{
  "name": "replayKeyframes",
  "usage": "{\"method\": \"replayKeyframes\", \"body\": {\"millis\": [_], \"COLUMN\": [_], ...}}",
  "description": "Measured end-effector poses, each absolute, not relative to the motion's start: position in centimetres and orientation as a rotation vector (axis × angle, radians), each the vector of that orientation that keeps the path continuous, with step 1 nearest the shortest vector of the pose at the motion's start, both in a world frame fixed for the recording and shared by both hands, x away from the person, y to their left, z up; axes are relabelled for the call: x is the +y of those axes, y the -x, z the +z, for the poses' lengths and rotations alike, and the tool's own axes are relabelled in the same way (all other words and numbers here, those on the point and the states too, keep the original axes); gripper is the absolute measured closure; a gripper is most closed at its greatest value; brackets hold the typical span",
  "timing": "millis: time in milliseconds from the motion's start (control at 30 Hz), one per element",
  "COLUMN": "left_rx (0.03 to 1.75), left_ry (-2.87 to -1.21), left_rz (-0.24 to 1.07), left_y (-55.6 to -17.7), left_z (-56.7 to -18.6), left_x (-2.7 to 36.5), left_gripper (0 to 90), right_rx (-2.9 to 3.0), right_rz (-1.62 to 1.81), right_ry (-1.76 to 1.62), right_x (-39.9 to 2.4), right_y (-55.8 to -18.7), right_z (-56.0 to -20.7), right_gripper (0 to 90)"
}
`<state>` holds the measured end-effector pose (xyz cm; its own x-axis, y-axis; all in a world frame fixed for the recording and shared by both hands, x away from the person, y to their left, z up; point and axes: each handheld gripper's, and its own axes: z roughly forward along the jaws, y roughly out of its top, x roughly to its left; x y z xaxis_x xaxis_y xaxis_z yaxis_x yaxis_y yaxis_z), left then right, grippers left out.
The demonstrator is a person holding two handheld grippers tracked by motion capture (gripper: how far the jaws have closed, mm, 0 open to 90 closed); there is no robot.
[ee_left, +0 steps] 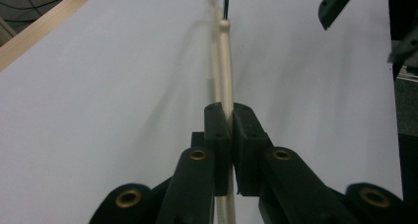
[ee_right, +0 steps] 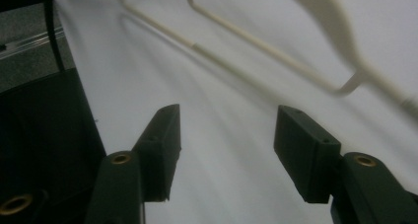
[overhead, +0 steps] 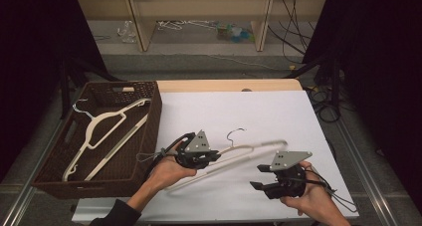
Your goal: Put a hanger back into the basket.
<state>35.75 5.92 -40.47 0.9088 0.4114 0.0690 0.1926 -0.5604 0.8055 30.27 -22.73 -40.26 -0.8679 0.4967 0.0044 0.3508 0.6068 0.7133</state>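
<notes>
Left gripper view: hanger (ee_left: 226, 61) clamped btwn jaws.

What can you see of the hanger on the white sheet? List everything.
The hanger is cream, plastic-looking, with a dark wire hook and a thin lower bar. It lies slanted over the white sheet, right of the basket. The left tool is shut on its arm; the right tool is open, apart from it.

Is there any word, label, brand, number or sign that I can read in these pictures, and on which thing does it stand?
None: no readable text on the hanger, the basket, the white table cover, the left gripper or the right gripper.
</notes>
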Motion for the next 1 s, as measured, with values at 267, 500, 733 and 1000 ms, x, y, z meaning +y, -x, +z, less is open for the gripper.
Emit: {"method": "replayKeyframes", "body": {"millis": [267,500,733,1000], "left_rx": [0.488,0.546,0.591,0.649], "left_ry": [-2.127,-2.08,-1.992,-1.806], "left_rz": [0.313,0.292,0.276,0.25], "left_y": [-35.4,-35.2,-34.7,-33.6], "left_z": [-39.9,-38.8,-35.8,-31.7], "left_x": [6.8,7.4,9.3,13.3], "left_gripper": [86.5,86.6,86.5,86.5], "right_rx": [2.649,2.669,2.685,2.616], "right_rz": [1.111,1.11,1.116,1.138], "right_ry": [-0.717,-0.729,-0.72,-0.76], "right_x": [-23.5,-23.9,-23.7,-23.9], "right_y": [-29.6,-29.1,-28.5,-28.6], "right_z": [-41.2,-41.8,-42.3,-43.0], "right_gripper": [42.1,42.2,41.8,27.8]}}
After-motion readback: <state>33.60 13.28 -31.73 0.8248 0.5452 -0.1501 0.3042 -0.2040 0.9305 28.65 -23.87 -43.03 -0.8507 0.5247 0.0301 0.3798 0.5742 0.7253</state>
